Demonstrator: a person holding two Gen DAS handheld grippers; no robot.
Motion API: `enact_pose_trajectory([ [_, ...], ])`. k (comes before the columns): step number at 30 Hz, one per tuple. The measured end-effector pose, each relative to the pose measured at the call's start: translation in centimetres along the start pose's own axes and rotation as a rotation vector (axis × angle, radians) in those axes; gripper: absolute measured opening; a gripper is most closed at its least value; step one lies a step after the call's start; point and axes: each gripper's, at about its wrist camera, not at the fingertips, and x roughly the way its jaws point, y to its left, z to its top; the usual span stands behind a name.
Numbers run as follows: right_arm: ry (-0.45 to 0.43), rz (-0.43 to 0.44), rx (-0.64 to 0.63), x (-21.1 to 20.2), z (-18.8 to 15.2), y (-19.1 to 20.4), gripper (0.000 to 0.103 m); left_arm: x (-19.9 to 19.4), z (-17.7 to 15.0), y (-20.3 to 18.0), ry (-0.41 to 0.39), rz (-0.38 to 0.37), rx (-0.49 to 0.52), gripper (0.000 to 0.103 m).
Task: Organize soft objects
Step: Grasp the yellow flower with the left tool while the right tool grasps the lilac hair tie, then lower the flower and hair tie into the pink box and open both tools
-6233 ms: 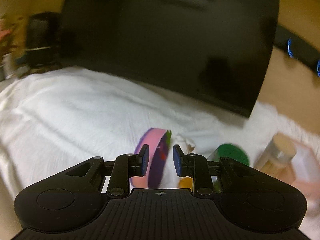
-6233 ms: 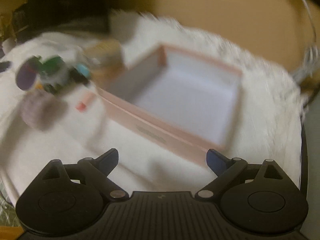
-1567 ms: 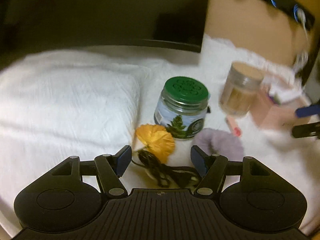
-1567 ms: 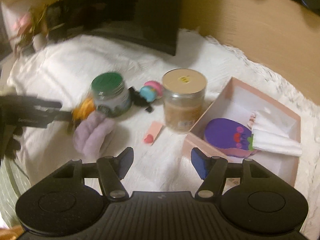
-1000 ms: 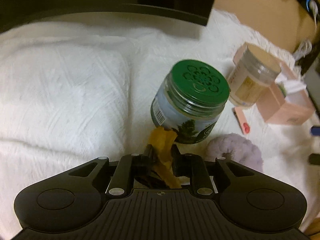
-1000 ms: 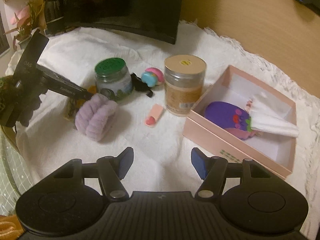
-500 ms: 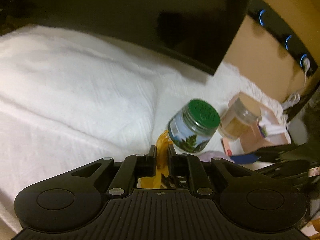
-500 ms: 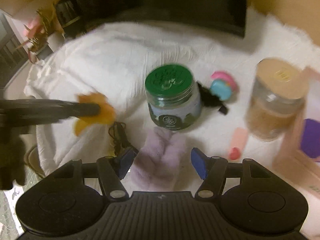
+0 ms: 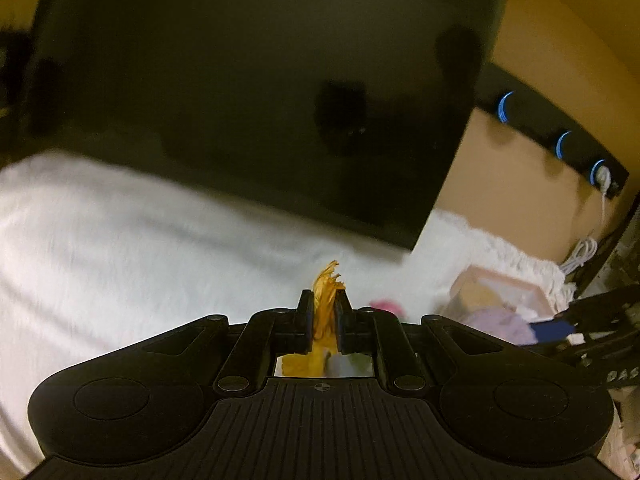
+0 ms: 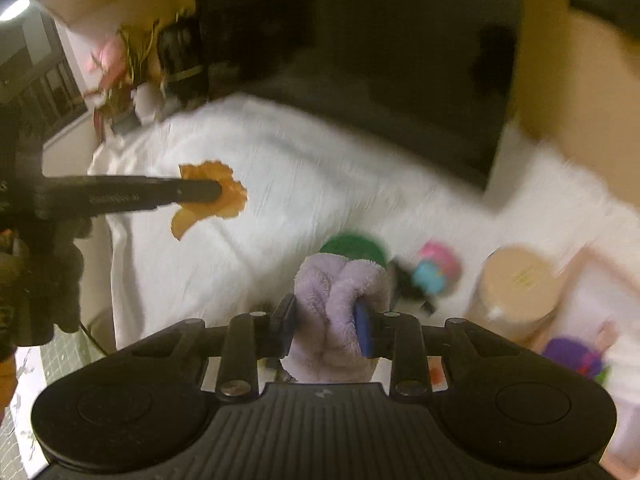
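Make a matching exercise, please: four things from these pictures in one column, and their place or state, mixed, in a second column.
1. orange flower
2. purple fluffy item
3. green-lidded jar
4. pink box

a. standing on the white cloth
b. shut in the left gripper
c. at the far right, open
d. shut in the right gripper

Pairs: 1-b, 2-d, 3-a, 4-c

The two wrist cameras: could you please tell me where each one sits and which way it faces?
Left wrist: sits behind the left tongs, shut on an orange flower, facing the dark screen over the white cloth.
Right wrist: behind the right tongs, shut on a purple scrunchie, facing the cloth and screen; the left tongs enter from the left.
Shared: flower, scrunchie, cloth, screen, pink box.
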Motion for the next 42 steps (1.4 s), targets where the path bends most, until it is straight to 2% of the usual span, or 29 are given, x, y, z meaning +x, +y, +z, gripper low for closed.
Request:
enact_pose_trajectory([
  [5,-0.089,-0.062,0.010,-4.9,1.3,-3.0,0.030,0.8,2.7,-4.4,-0.052,-0.047,0.041,0.013],
  [11,-0.179,-0.152,0.047,-10.5,0.9,-7.7,0.030,4.1,4.0,-11.9,-0.052,-0.178,0.074,0.013],
  [18,-0.248,-0.278,0.142,-16.4,-1.3,-14.6,0.030,10.1,3.4,-22.1,0.037,-0.363,0.163,0.013],
  [21,-0.267,-0.321,0.178,-17.9,-2.6,-17.6,0.030,12.4,2.2,-26.8,0.080,-0.428,0.242,0.013],
  [26,-0.265,-0.307,0.258,-18.1,-4.1,-22.3,0.030,17.4,-1.3,-32.1,0.195,-0.551,0.333,0.013],
  [28,-0.244,-0.281,0.303,-17.0,-4.6,-24.0,0.030,19.8,-3.6,-33.7,0.271,-0.539,0.429,0.021],
  [31,-0.209,-0.232,0.369,-14.7,-4.9,-26.2,0.030,22.9,-7.4,-35.1,0.389,-0.410,0.590,0.022],
  [33,-0.180,-0.207,0.402,-13.2,-5.0,-27.4,0.030,24.0,-9.4,-35.4,0.463,-0.370,0.654,0.022],
  [34,-0.163,-0.193,0.415,-12.3,-5.1,-27.7,0.030,24.1,-10.0,-35.4,0.480,-0.381,0.660,0.021],
  [35,-0.150,-0.183,0.426,-11.6,-5.1,-28.1,0.030,23.8,-10.3,-35.2,0.464,-0.395,0.645,0.017],
  [39,-0.090,-0.130,0.475,-8.3,-5.4,-28.8,0.030,23.0,-10.1,-33.6,0.439,-0.413,0.544,0.021],
  [42,-0.044,-0.135,0.477,-6.7,-5.8,-28.8,0.030,21.8,-9.3,-32.4,0.399,-0.404,0.500,0.021],
])
